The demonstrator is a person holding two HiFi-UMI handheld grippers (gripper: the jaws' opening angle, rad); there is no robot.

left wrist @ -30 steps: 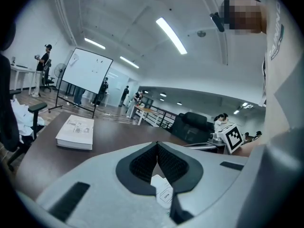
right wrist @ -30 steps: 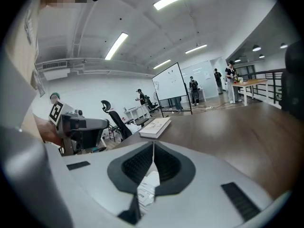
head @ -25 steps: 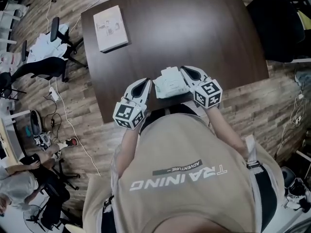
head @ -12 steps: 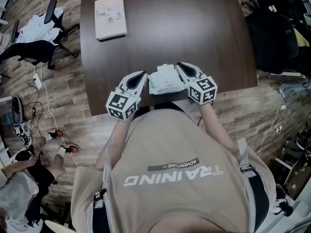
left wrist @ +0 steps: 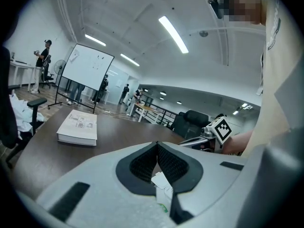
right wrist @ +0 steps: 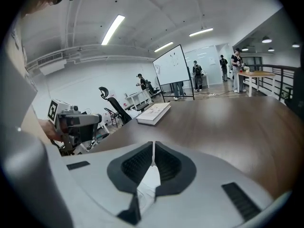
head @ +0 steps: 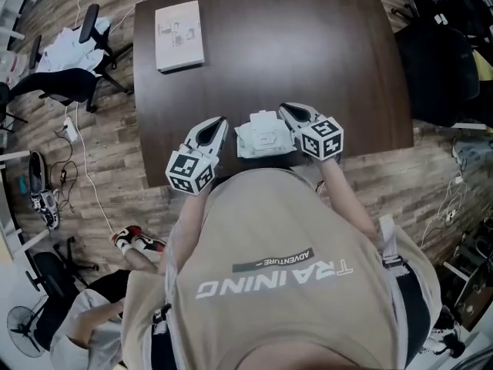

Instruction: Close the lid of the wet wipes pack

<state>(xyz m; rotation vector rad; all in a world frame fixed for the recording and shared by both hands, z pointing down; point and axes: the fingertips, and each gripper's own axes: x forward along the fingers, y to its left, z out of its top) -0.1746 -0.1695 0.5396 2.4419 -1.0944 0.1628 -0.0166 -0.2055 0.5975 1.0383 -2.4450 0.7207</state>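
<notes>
The wet wipes pack (head: 264, 139) lies on the dark wooden table (head: 308, 45) near its close edge, between the two tools: just to the right of the left gripper (head: 219, 124) and just to the left of the right gripper (head: 286, 111), with both sets of tips level with the pack's far end. In the left gripper view the ribbed fingers (left wrist: 142, 167) meet at their tips and clamp nothing, and a strip of white pack with a green speck shows below them. In the right gripper view the fingers (right wrist: 164, 163) stand together too, with only a hairline slit between them, empty, and white wrapper underneath. From the head view the lid (head: 263, 129) looks to lie down flat on top of the pack, so the closing seems largely done. Whether it has clicked shut cannot be told, and a final press may be what is left. No print on the pack can be read. The person's shirt (head: 277, 276) carries "TRAINING" and, smaller, "ADVENTURE". A book (head: 180, 35) lies well beyond the left fingers, and its cover is illegible.
</notes>
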